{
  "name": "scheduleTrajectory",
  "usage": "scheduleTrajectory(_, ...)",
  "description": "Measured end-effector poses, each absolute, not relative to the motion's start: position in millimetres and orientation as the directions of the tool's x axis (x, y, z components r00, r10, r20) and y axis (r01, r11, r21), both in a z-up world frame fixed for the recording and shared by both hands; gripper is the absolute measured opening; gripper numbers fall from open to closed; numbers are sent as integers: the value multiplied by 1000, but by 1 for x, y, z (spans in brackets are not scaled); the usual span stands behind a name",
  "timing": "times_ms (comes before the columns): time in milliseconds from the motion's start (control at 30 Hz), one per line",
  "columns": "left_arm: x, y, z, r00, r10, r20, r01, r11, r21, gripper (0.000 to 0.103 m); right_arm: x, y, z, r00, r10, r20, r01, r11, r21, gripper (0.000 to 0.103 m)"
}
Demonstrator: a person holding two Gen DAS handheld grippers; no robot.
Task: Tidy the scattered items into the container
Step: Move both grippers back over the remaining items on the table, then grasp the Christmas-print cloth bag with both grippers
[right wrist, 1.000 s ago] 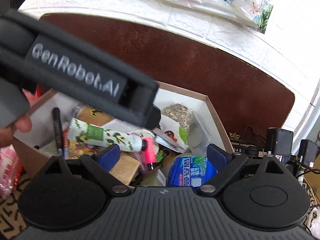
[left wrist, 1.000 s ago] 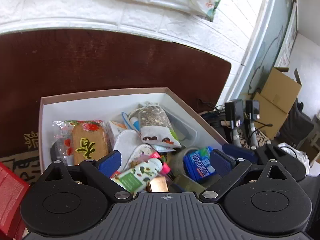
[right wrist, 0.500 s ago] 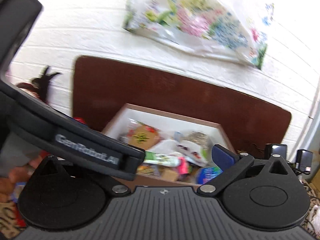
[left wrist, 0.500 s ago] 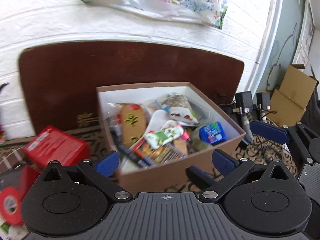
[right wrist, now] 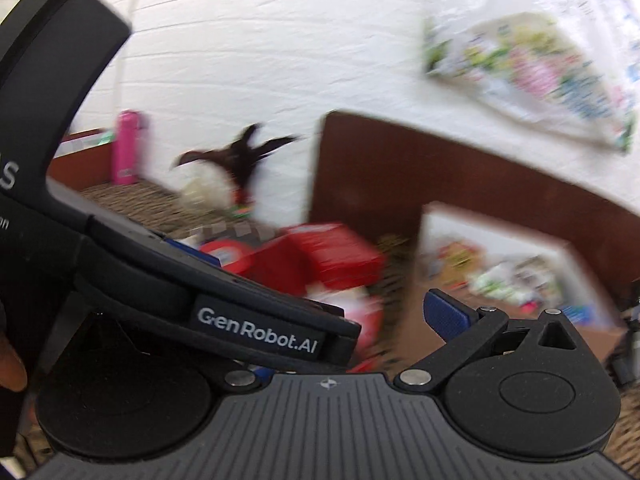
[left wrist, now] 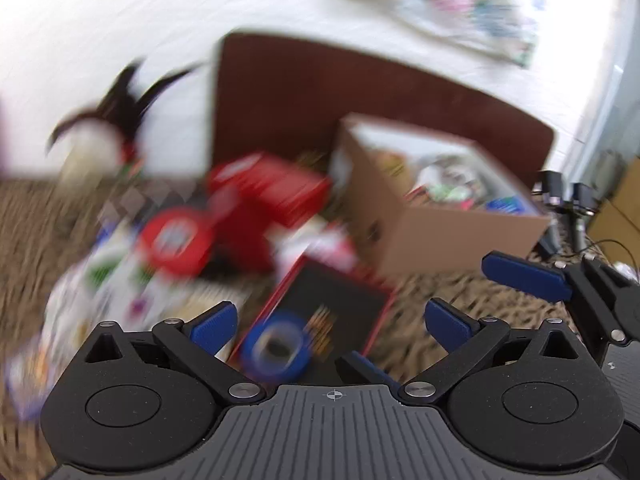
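Note:
The views are motion-blurred. A brown cardboard box (left wrist: pixel 404 216), white inside and full of small items, sits at the right; it also shows in the right wrist view (right wrist: pixel 436 264). My left gripper (left wrist: pixel 330 326) is open and empty, above a blue tape roll (left wrist: pixel 276 350) lying on a black, red-edged packet (left wrist: pixel 332 308). A red box (left wrist: pixel 276 186), a red round tin (left wrist: pixel 176 242) and white packets (left wrist: pixel 104 280) lie scattered at the left. My right gripper (right wrist: pixel 344 332) is open; its left finger is hidden behind the left gripper's body (right wrist: pixel 168 280).
A dark brown board (left wrist: pixel 304 100) leans on the white brick wall behind the box. A white toy with dark feathers (left wrist: pixel 96 144) stands at the left. Chargers and cables (left wrist: pixel 568 204) lie right of the box. A pink bottle (right wrist: pixel 126 148) stands far left.
Both grippers have pulled back from above the box and swung left. The box has shifted to the right of both views, and the scattered items on the patterned cloth have come into view.

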State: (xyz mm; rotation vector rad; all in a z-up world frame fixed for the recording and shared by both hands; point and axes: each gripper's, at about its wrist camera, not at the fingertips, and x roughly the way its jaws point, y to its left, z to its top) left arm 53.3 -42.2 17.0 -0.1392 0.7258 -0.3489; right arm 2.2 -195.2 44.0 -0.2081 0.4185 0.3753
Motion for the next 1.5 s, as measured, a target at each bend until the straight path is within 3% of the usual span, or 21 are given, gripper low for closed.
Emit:
scheduleTrajectory(167,29,18,-21,669,-297,-682,165,953,-253,103,-8,-152,5,727,411,-550,-501,865,-16,103)
scheduleTrajectory(367,27,67,-32,688,-196,-698,43,972,-230,103,-6,-120,-21,624,451,-638,-557,829,41,103)
scheduleTrajectory(833,58,122,-29,732,-149,-665,10,978,-208,103,9,-97,-32,553,505,-663,-587,801,120,102)
scheduleTrajectory(1000,76,124,-21,732,-217,-646,90,970,-224,103,21,-85,-32,570,496,-654,-587,804,99,102)
scheduleTrajectory(1267,121,114,-24,698,-297,-651,155,951,-268,93,52,-70,-25,649,461,-605,-580,814,-2,97)
scheduleTrajectory(1367,133,116,-27,689,-305,-658,157,948,-276,86,70,-70,-26,648,480,-591,-585,811,16,96)
scheduleTrajectory(1500,146,118,-32,668,-327,-669,158,940,-302,83,93,-67,-30,636,504,-584,-591,805,51,96)
